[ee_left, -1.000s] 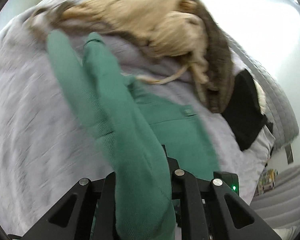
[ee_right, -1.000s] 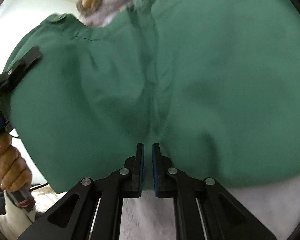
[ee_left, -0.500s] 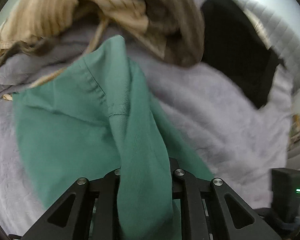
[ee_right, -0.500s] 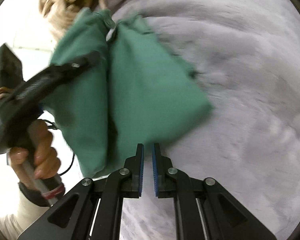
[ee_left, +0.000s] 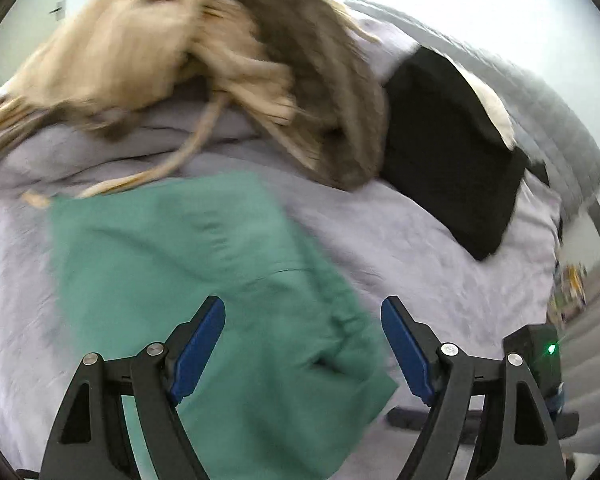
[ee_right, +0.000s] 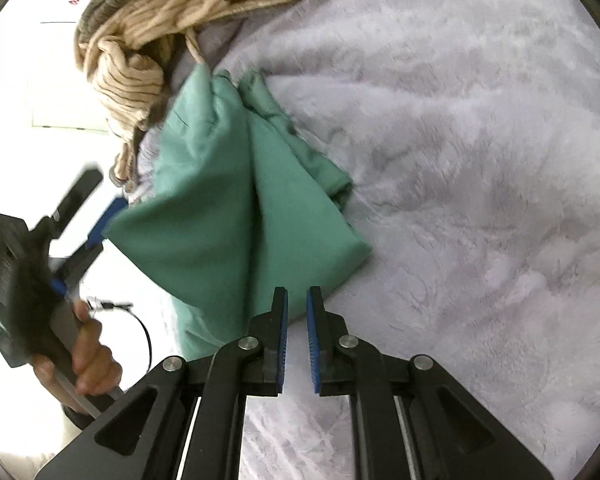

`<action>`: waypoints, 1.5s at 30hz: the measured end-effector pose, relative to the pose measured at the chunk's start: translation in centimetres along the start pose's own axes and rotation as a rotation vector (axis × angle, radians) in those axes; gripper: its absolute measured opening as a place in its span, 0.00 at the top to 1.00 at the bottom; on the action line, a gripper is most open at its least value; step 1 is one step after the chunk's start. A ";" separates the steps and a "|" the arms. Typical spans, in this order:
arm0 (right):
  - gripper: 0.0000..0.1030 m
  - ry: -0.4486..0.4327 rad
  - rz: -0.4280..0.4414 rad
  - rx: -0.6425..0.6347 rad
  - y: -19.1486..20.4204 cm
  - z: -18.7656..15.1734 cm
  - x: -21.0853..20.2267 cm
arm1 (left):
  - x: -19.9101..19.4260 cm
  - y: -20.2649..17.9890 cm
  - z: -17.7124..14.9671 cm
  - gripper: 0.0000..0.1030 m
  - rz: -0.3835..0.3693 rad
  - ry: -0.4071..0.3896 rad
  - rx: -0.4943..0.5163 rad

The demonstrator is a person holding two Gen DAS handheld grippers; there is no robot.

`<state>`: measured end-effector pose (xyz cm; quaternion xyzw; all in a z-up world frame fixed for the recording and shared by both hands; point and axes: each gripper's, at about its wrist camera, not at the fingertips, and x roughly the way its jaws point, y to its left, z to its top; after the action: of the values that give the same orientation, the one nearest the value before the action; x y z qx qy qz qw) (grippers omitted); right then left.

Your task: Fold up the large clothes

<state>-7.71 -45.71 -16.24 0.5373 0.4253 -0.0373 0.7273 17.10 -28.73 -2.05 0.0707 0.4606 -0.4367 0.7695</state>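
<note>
A green garment lies folded on the pale grey blanket. Over its near edge my left gripper has its jaws opening wide; the cloth lies below them and the blue pads do not press on it. In the right wrist view the green garment reaches from the blanket toward the bed's left edge. My right gripper is at its near corner, jaws opening with a narrow gap and no cloth pinched. The left gripper shows blurred at the left, held by a hand.
A heap of beige and brown ribbed clothes lies beyond the green garment, a drawstring trailing toward it. A folded black garment sits to the right on the blanket. The same ribbed heap fills the upper left of the right wrist view.
My left gripper has opened and let go of the green cloth, which now lies flat on the blanket. The right gripper's jaws have parted a little and it has drawn back from the garment.
</note>
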 end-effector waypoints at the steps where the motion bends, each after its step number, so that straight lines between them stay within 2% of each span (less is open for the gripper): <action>1: 0.55 -0.015 -0.006 -0.005 0.4 0.1 -0.3 | -0.5 1.4 -0.2 0.21 0.018 0.000 -0.035; 2: 0.36 -0.046 -0.017 -0.019 0.9 0.1 -0.9 | -1.0 2.6 -0.7 0.21 0.039 0.007 -0.060; 3: 0.34 -0.066 -0.030 -0.038 1.6 0.1 -1.3 | -1.3 4.4 -1.6 0.21 0.085 0.023 -0.097; 7: 0.34 -0.107 -0.102 -0.198 5.9 0.7 -1.8 | -1.3 9.6 -5.7 0.21 0.215 0.120 -0.229; 11: 0.33 -0.041 -0.170 -0.385 10.9 0.6 0.5 | -0.9 11.8 -9.4 0.21 0.245 0.176 -0.304; 14: 0.34 0.010 -0.281 -0.462 12.7 0.1 4.0 | -0.8 12.0 -11.0 0.21 0.221 0.174 -0.353; 15: 0.50 0.001 -0.293 -0.459 12.9 0.2 4.6 | -0.9 11.9 -11.1 0.21 0.218 0.170 -0.359; 17: 0.85 -0.057 -0.282 -0.403 12.3 0.9 4.1 | -1.0 11.6 -11.4 0.21 0.225 0.161 -0.345; 20: 0.88 -0.131 -0.256 -0.207 8.5 1.7 2.4 | -0.9 11.7 -11.9 0.19 0.226 0.158 -0.302; 22: 0.88 -0.108 -0.216 -0.020 4.0 1.6 1.9 | -0.7 12.0 -11.9 0.13 0.233 0.162 -0.294; 24: 0.88 -0.052 -0.137 0.185 -1.1 0.6 2.5 | -0.6 12.3 -12.0 0.13 0.214 0.164 -0.302; 25: 0.88 -0.045 -0.107 0.236 -2.5 -0.1 2.6 | -0.4 12.3 -12.2 0.13 0.206 0.168 -0.311; 27: 0.88 -0.045 -0.113 0.241 -3.1 -0.8 2.2 | -0.2 12.3 -12.6 0.13 0.206 0.177 -0.316; 31: 0.87 -0.048 -0.187 0.131 -1.2 -1.7 -0.2 | -0.7 12.2 -12.2 0.13 0.223 0.190 -0.296; 35: 0.84 -0.112 -0.196 -0.071 3.1 -0.6 -3.3 | -2.5 12.0 -11.7 0.13 0.251 0.181 -0.270; 37: 0.68 -0.118 -0.198 -0.170 5.2 -0.3 -3.9 | -3.9 11.8 -11.9 0.13 0.249 0.163 -0.255; 38: 0.40 -0.113 -0.205 -0.230 6.4 0.0 -3.7 | -4.4 11.5 -12.2 0.13 0.248 0.158 -0.241; 39: 0.29 -0.111 -0.210 -0.285 7.3 0.0 -3.5 | -4.9 11.1 -12.7 0.13 0.248 0.155 -0.215; 41: 0.29 -0.078 -0.276 -0.408 9.3 0.3 -1.8 | -5.4 10.2 -13.6 0.13 0.235 0.164 -0.177; 43: 0.30 -0.053 -0.346 -0.476 10.0 0.3 -0.1 | -5.3 9.1 -14.8 0.13 0.200 0.194 -0.152; 44: 0.33 -0.034 -0.376 -0.520 10.3 0.4 1.0 | -4.8 8.4 -15.5 0.13 0.181 0.220 -0.140; 45: 0.40 -0.027 -0.399 -0.539 10.3 0.3 1.5 | -4.0 7.7 -16.1 0.13 0.177 0.243 -0.124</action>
<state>-1.33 -40.99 -9.51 0.2310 0.5070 -0.0724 0.8273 11.54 -13.41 -10.35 0.1156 0.5685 -0.3262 0.7464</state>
